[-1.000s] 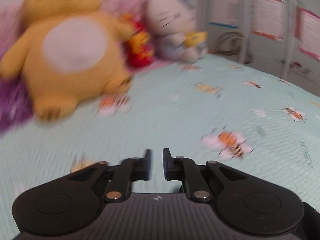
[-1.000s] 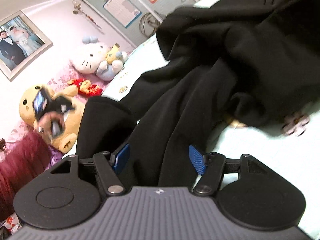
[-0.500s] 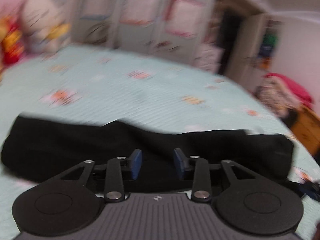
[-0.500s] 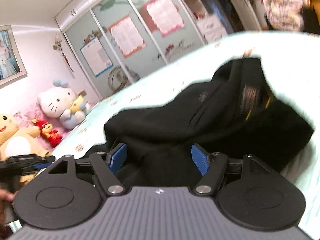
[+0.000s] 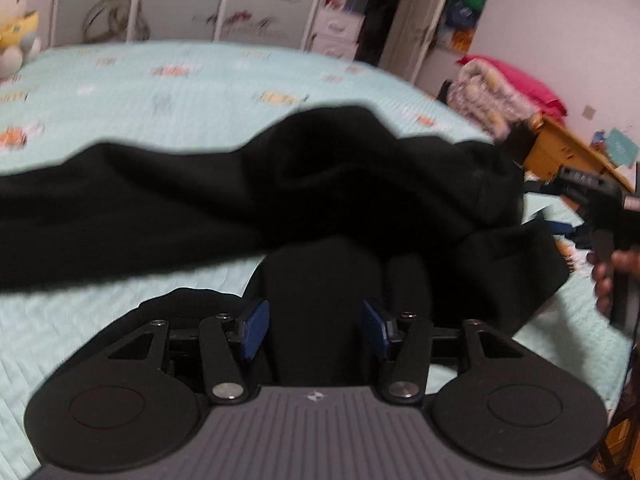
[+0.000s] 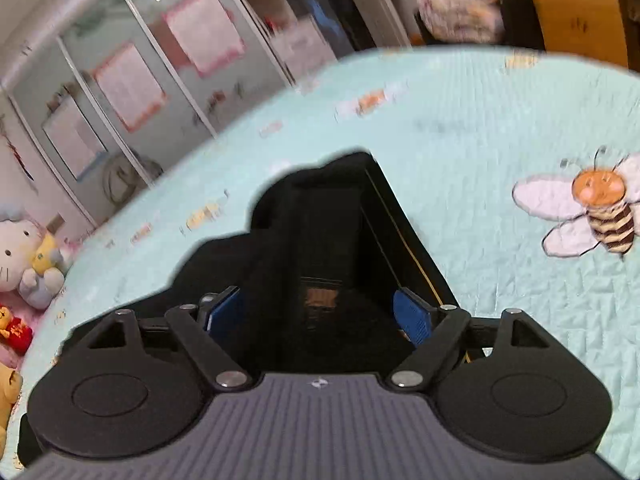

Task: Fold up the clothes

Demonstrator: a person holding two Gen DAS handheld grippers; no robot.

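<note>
Black garment [image 5: 280, 184] lies on the bedspread [image 5: 160, 92]; left gripper [image 5: 316, 330] and right gripper [image 6: 320, 312] over it, jaws opening, cloth between, ungripped.

- You had one black garment [image 5: 304, 200] on the pale green bedspread, lying crumpled in a long band across it.
- Its cloth rose in soft humps and folds, with one thick fold bunched nearest you.
- At one end [image 6: 340, 240] it showed a thin yellow line along an edge.
</note>
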